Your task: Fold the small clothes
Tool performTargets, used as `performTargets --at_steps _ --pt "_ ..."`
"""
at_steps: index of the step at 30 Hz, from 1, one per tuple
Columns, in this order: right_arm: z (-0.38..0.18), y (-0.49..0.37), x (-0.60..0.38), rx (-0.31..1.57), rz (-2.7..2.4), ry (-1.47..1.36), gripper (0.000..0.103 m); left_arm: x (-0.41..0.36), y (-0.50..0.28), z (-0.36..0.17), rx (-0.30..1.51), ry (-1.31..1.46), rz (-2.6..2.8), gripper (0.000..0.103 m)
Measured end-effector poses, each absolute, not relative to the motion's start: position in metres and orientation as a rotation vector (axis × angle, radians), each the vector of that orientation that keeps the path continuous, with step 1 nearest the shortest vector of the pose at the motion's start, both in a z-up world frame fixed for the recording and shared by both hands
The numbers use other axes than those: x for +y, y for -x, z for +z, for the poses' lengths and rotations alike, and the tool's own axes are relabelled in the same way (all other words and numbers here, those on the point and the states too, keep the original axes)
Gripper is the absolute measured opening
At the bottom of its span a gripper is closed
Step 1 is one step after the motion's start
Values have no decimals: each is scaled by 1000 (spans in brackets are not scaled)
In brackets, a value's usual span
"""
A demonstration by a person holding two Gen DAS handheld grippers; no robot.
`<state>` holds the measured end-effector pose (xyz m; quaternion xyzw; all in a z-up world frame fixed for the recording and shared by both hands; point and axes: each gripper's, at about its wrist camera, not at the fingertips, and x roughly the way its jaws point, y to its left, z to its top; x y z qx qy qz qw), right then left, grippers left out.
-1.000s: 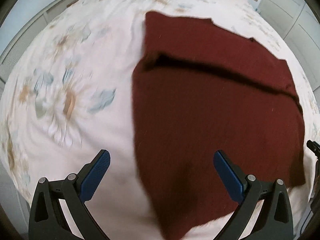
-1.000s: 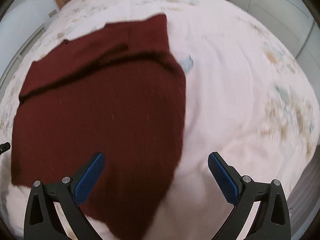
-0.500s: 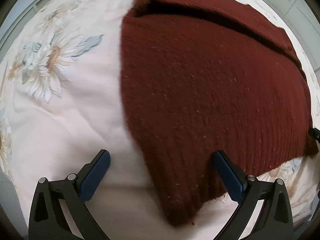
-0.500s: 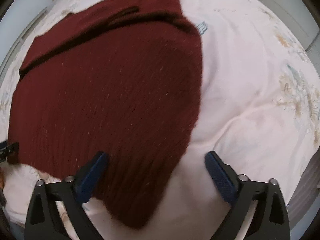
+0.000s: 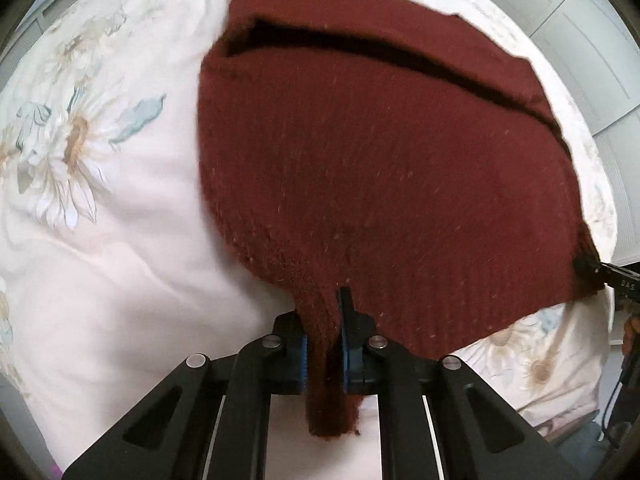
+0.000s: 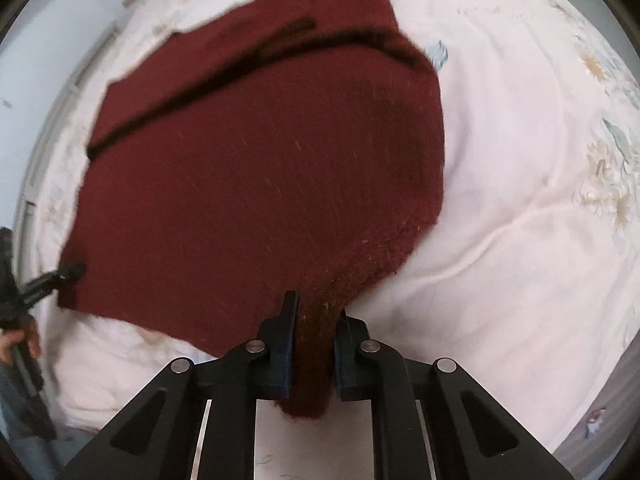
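Dark red knitted garment [image 5: 380,168] lies flat on the floral white bedspread [image 5: 100,240]. Left gripper [image 5: 322,344] and right gripper [image 6: 312,356] each pinch a near corner. Next, likely: lift both corners together and carry them toward the far edge.

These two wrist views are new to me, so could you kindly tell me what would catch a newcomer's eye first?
The dark red knit garment dominates both views, spread on a pale floral bedspread with a dark fold line across its far part. At the bottom of each view, tongs pinch a near corner of it: the left tongs the left one, the right tongs the right one, with knit bunched between the blue pads.
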<state>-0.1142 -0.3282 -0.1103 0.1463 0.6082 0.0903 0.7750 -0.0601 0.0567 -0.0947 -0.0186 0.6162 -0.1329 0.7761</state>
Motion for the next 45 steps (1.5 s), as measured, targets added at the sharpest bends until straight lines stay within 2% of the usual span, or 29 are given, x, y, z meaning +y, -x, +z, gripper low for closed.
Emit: performTargets --at_steps 10,23,29,34,41,45 --pt "-41 74 -356 1109 235 -398 13 67 35 -33 1217 146 -322 9" --pt "21 -29 -360 921 176 -359 13 74 -63 49 1016 129 -220 9" --pt "13 -100 -346 959 129 -303 13 53 -114 41 1026 63 -179 9" --pt "-20 -140 -342 1032 92 -314 13 42 -159 5 1067 -8 -122 9" --pt "-66 -162 -337 1106 40 -297 16 34 -178 -47 1125 -76 -49 12" --pt "-72 -161 -340 1102 38 -326 16 35 -182 -60 1149 -95 -20 18"
